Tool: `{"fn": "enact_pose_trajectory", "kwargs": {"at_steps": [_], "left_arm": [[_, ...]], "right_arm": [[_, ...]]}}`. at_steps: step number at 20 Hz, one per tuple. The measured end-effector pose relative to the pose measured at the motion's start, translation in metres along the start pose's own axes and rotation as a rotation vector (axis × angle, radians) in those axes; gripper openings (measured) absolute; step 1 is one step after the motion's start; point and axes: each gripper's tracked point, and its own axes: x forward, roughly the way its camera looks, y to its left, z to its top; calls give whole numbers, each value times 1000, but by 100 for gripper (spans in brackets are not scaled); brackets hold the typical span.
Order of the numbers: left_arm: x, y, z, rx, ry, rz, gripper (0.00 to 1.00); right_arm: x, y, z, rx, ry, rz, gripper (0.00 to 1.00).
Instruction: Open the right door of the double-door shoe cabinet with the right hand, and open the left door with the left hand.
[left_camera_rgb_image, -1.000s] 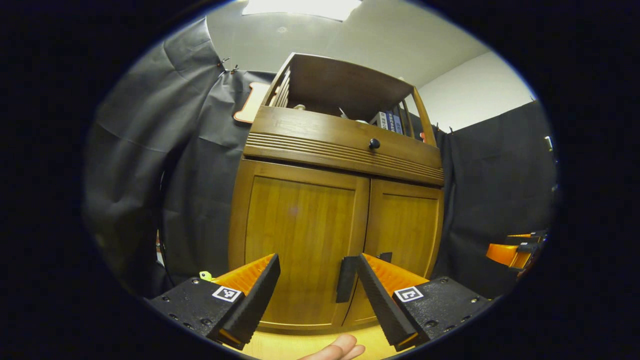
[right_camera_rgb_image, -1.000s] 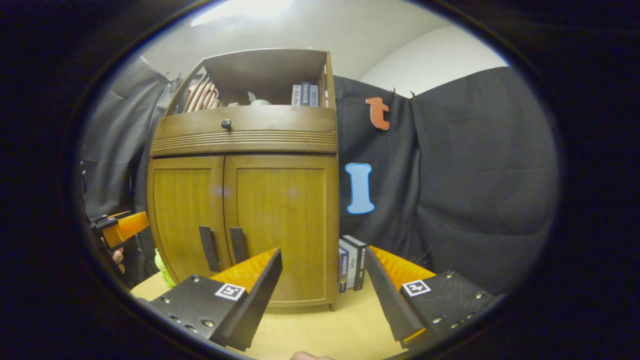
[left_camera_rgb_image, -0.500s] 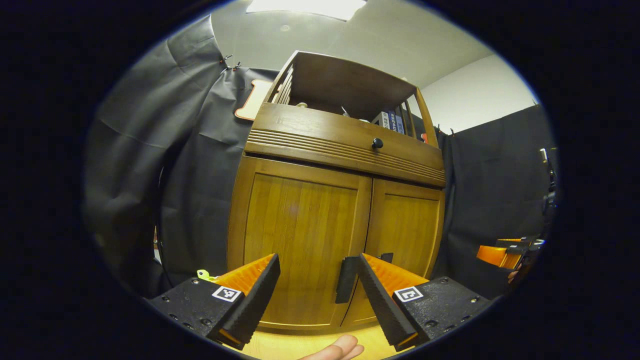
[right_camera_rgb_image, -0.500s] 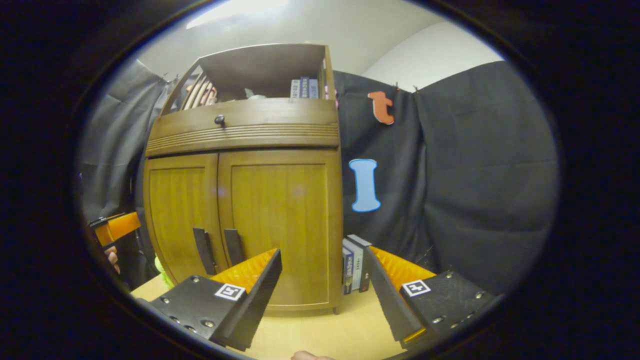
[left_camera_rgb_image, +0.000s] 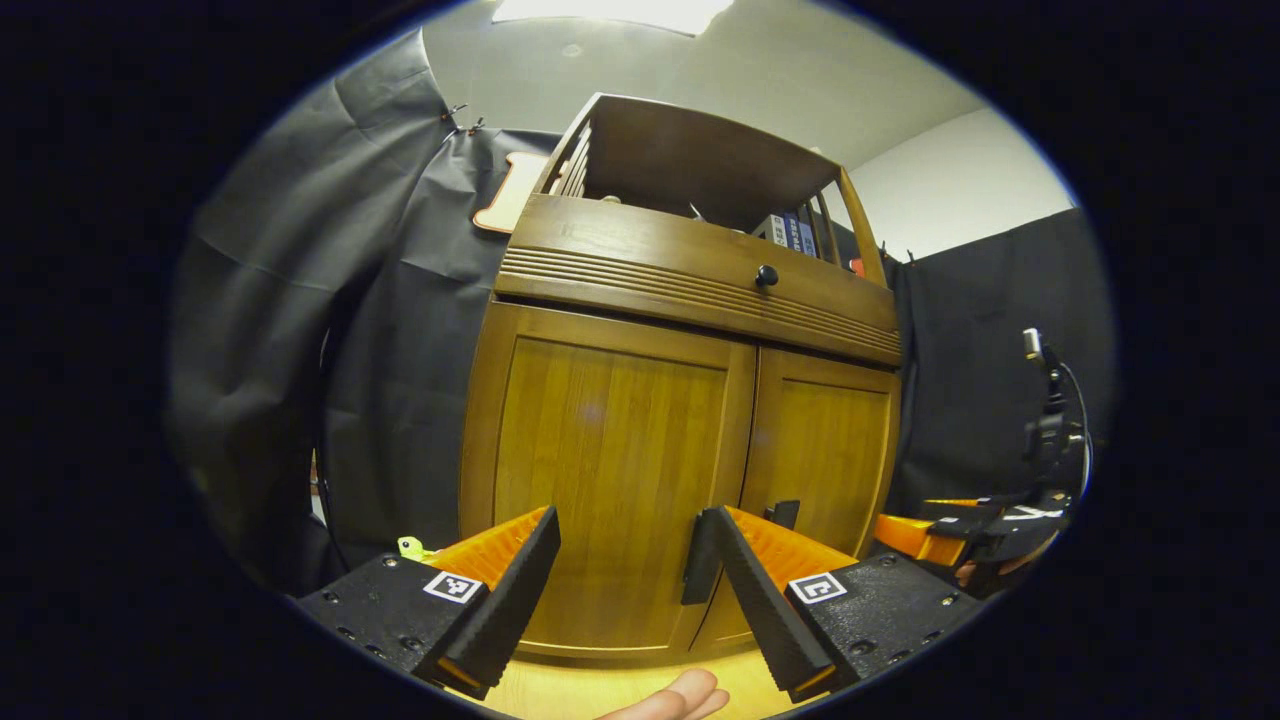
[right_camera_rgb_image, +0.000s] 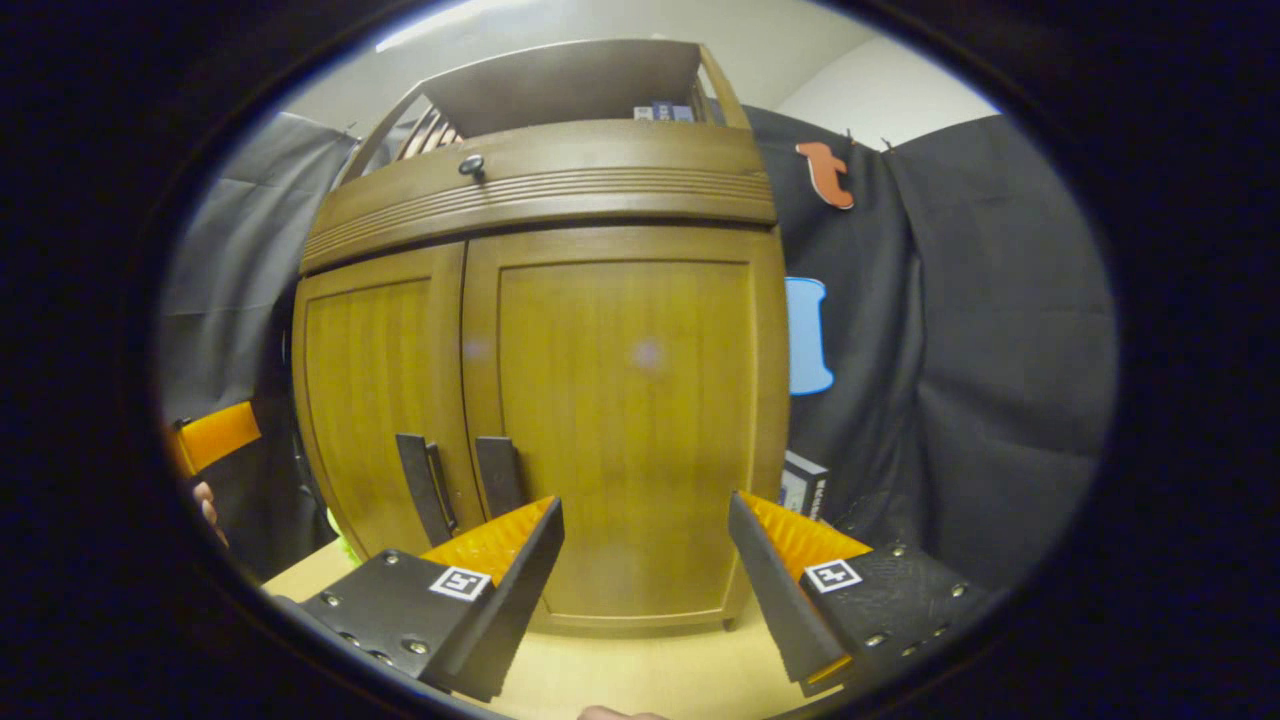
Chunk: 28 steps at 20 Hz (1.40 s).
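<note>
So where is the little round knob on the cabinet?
The knob sits on the ribbed drawer front above the two closed doors, over the seam between them; in the left gripper view it shows right of centre, under the open shelf.

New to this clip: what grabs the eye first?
The tall wooden cabinet dead ahead, both doors shut, two dark handles side by side low at the centre seam. Each view has an open orange-and-black gripper at its bottom edge: the left gripper and the right gripper, neither touching a handle.
</note>
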Motion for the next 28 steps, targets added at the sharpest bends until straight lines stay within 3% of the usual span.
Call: {"fn": "enact_pose_trajectory", "kwargs": {"at_steps": [3, 4, 5, 6, 8, 9, 12, 13, 16, 18, 24, 25, 28], "left_arm": [[4, 3, -3, 10, 5, 8, 95], [5, 5, -3, 14, 2, 14, 92], [7, 8, -2, 14, 0, 22, 96], [8, 11, -1, 15, -1, 31, 92], [6, 13, 0, 18, -5, 41, 92], [6, 10, -1, 15, -3, 33, 92], [3, -8, 0, 4, -6, -26, 96], [2, -11, 0, 9, -8, -41, 92], [3, -14, 0, 16, -12, -54, 92], [5, -13, -3, 16, -4, -55, 92], [11, -10, -14, 30, 20, -30, 95], [13, -10, -16, 33, 26, -26, 92], [15, -9, -21, 41, 38, -20, 95]], "right_arm": [[23, 32, -3, -11, 8, 55, 94], [30, 41, -4, -15, 10, 70, 99], [37, 49, -6, -20, 9, 78, 99], [45, 58, -5, -25, 5, 89, 98], [59, 74, -9, -27, 10, 115, 98], [65, 81, -12, -19, 13, 127, 94], [78, 101, -23, 4, 25, 153, 97], [84, 101, -31, -2, 47, 138, 92], [97, 113, -41, 51, 78, 179, 50], [89, 112, -39, 23, 72, 202, 23], [86, 117, -35, 32, 90, 280, 22], [85, 118, -36, 31, 90, 285, 22], [86, 117, -37, 16, 89, 291, 22]]}}
